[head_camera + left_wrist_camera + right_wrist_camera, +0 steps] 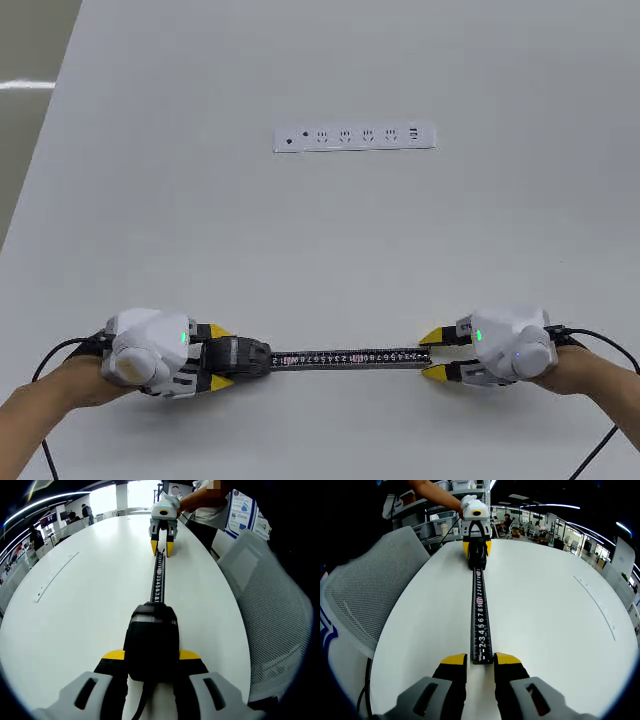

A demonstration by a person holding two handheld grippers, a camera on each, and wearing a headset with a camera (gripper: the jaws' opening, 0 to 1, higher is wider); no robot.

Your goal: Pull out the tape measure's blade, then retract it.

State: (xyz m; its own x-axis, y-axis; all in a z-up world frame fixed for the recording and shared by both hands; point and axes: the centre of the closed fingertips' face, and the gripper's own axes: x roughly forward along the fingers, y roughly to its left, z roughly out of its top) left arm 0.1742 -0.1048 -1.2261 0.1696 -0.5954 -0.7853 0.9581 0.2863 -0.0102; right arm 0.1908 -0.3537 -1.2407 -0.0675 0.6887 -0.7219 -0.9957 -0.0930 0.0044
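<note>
Lower left of head view: left gripper (pixel 222 356) is clamped on the tape measure (pixel 243 356) body, which lies on the white table (pixel 300 250). The blade (pixel 350 357) runs along the bottom to the right gripper (pixel 436 355), whose jaws pinch its tip. Risk, imo: if the tip slips out, the spring pulls the blade back fast & it whips, as the grip is on thin edges only
</note>
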